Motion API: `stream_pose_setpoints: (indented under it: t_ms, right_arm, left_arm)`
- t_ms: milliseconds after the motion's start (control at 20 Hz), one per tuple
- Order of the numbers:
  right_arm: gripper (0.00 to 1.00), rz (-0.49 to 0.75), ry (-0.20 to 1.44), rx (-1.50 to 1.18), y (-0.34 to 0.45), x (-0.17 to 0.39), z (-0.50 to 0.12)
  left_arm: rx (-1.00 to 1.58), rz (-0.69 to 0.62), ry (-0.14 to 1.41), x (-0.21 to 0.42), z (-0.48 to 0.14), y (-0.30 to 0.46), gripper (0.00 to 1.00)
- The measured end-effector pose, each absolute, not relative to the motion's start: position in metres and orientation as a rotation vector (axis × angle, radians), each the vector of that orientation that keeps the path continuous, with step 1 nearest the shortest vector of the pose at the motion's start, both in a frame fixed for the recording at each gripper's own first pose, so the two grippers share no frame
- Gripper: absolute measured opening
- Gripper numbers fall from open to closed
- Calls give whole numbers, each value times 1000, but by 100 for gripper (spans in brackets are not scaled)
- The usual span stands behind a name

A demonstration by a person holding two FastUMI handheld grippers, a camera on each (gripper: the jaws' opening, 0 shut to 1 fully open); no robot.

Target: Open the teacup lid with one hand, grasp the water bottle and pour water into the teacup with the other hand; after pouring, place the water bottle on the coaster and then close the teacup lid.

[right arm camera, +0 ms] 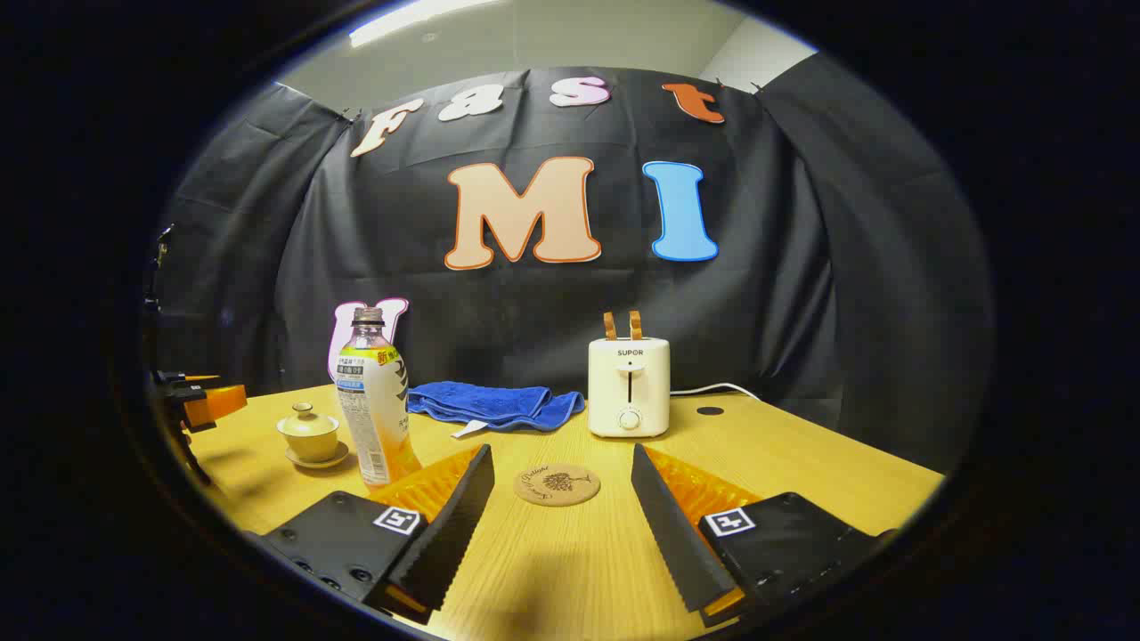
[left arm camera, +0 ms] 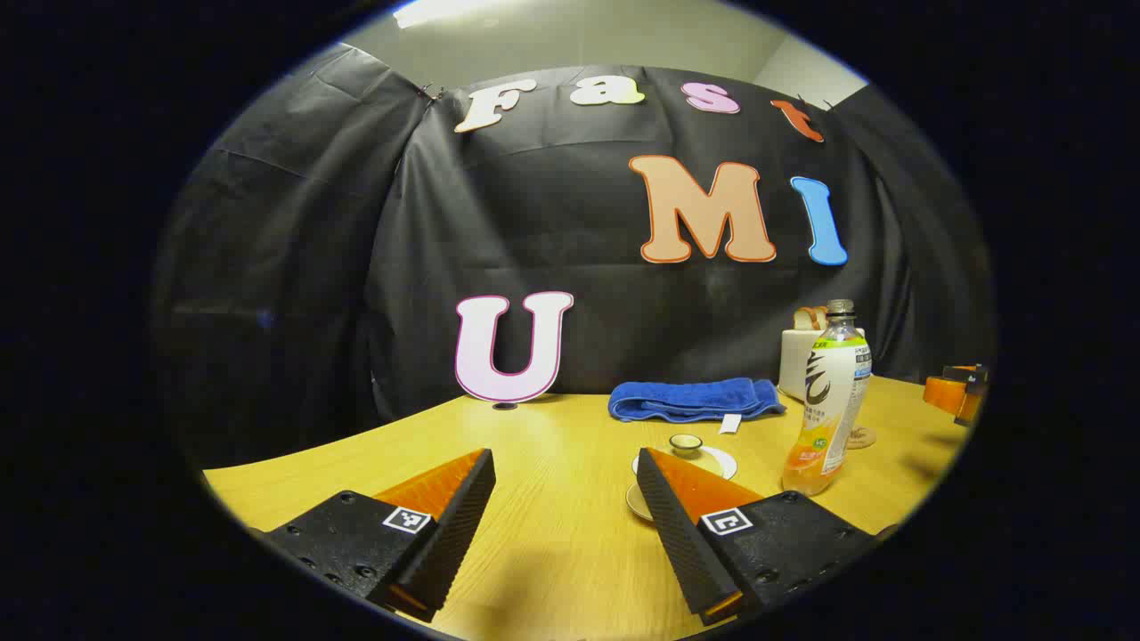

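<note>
Pale glazed ceramic, the lidded teacup (right arm camera: 308, 430) sits on its saucer on the wooden counter (right arm camera: 570, 552), at about ten o'clock in the right gripper view and just left of the water bottle (right arm camera: 375, 405). Its lid is still on, topped by a small round knob (left arm camera: 686, 441), which looks like the natural place to pinch; the ceramic is probably light, slick and breakable, so a gentle straight lift seems wise. The plastic bottle, uncapped and partly filled, stands upright and would likely give a little under a squeeze at mid-body. A round cork coaster (right arm camera: 557, 485) lies ahead of the right gripper (right arm camera: 563, 512), whose fingers are spread wide and hold nothing. The left gripper (left arm camera: 565, 516) is likewise spread and empty, with the cup at its one o'clock. A blue towel (right arm camera: 495, 403) and a white toaster (right arm camera: 629, 386) sit farther back, well apart, leaving open room.
</note>
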State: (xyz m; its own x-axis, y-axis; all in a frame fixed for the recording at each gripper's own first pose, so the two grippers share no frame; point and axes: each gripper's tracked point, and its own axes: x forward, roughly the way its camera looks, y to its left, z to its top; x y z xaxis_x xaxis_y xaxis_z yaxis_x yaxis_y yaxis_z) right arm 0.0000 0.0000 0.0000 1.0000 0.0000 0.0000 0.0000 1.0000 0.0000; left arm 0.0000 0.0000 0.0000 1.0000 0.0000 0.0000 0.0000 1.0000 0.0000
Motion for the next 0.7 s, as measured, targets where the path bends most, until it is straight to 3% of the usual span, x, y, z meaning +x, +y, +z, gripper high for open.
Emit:
stream_pose_setpoints:
  t_ms: [450,500,700]
  right_arm:
    - [94,-10,-2,1,-1,0,-2]
    - [99,-10,-2,0,-1,0,-1]
    - [94,-10,-3,1,0,0,-2]
  left_arm:
    - [-2,8,1,0,0,1,94]
    - [-2,8,2,1,-1,0,94]
    - [-3,8,1,2,-2,1,94]
